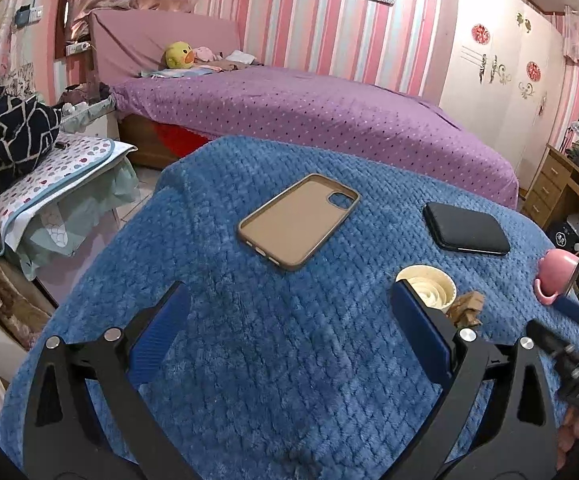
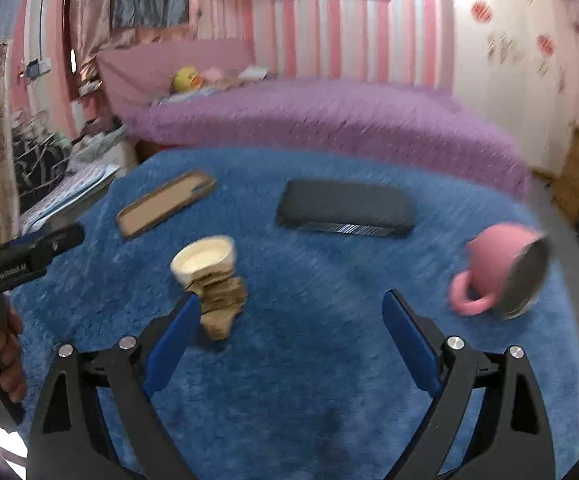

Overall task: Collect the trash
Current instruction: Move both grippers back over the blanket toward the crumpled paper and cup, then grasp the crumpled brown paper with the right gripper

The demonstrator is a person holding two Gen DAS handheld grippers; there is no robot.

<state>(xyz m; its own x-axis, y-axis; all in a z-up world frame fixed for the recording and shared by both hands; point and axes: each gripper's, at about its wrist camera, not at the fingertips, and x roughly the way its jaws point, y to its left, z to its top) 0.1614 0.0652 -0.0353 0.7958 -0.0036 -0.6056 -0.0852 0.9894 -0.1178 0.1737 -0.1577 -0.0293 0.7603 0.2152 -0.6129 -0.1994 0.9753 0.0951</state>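
A cream paper cup [image 1: 429, 290] stands on the blue fuzzy cloth [image 1: 273, 344], with a crumpled brown paper scrap [image 1: 467, 308] leaning against it. In the right wrist view, which is blurred, the cup [image 2: 203, 260] and the scrap [image 2: 221, 304] sit just ahead of the left finger. My left gripper [image 1: 289, 320] is open and empty, its right finger beside the cup. My right gripper [image 2: 289, 320] is open and empty over the cloth. The left gripper also shows at the left edge of the right wrist view [image 2: 25, 256].
A tan phone case [image 1: 299, 220], a black wallet-like case [image 1: 465, 228] and a tipped pink mug [image 1: 555, 276] lie on the cloth. A purple bed [image 1: 309, 112] is behind, a cluttered side table [image 1: 57, 168] left, a wooden desk [image 1: 561, 184] right.
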